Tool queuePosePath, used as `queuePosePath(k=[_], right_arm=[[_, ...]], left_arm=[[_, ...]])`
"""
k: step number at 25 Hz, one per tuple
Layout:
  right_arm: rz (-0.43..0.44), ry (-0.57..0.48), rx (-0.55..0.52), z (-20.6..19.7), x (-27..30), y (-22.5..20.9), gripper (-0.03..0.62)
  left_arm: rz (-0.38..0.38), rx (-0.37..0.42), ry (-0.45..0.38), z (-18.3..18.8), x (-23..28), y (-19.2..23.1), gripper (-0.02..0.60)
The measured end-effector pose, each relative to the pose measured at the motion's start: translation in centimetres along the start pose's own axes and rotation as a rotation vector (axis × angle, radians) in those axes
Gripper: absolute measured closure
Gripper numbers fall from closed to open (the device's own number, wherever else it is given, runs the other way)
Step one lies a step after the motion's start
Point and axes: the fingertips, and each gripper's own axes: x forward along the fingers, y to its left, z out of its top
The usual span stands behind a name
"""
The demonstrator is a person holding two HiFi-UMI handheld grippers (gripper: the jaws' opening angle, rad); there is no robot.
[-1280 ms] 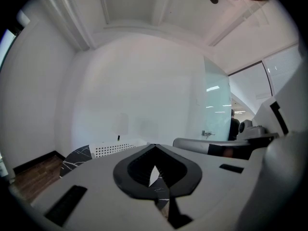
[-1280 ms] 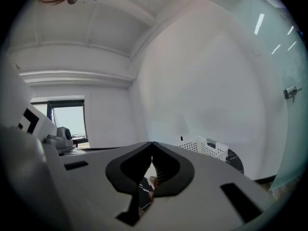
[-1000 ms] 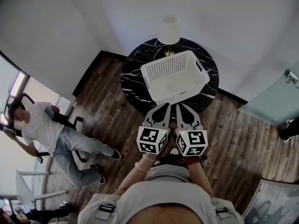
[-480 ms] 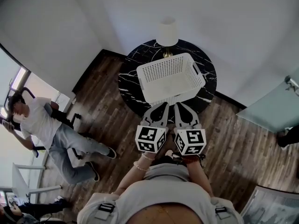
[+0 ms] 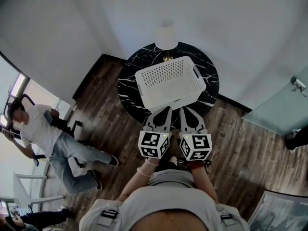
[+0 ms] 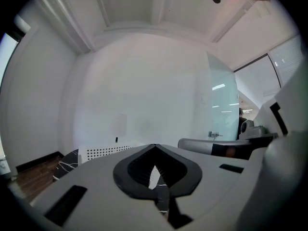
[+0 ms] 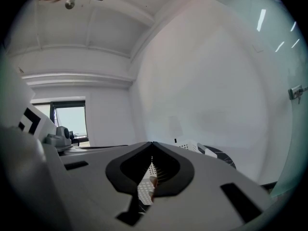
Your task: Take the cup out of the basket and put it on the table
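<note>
A white perforated basket [image 5: 169, 82] stands on a round black marble table [image 5: 129, 83] ahead of me. No cup shows in any view; the basket's inside looks plain white from above. My left gripper [image 5: 166, 111] and right gripper [image 5: 186, 111] hover side by side just short of the basket's near wall, over the table's near edge. Both have their jaws pressed together with nothing between them. In the left gripper view the basket [image 6: 103, 151] peeks over the shut jaws. In the right gripper view the basket [image 7: 192, 147] lies just beyond the tips.
A lamp with a white shade [image 5: 166, 35] stands at the table's far edge, behind the basket. A person [image 5: 43, 134] sits on a chair at the left on the wooden floor. A glass panel [image 5: 279, 105] is at the right. White walls close in behind the table.
In the head view the basket and table have slid up and to the left. Both grippers stay shut and keep their place side by side.
</note>
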Motion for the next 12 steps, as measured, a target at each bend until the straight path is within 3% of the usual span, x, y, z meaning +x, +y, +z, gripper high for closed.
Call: queuePosePath(k=[12], right_arm=[[-0.123, -0.037, 0.003, 1.2, 2.5, -3.6, 0.582]], left_arm=[[-0.111, 0.014, 0.000, 1.1, 5.1, 0.2, 0.575]])
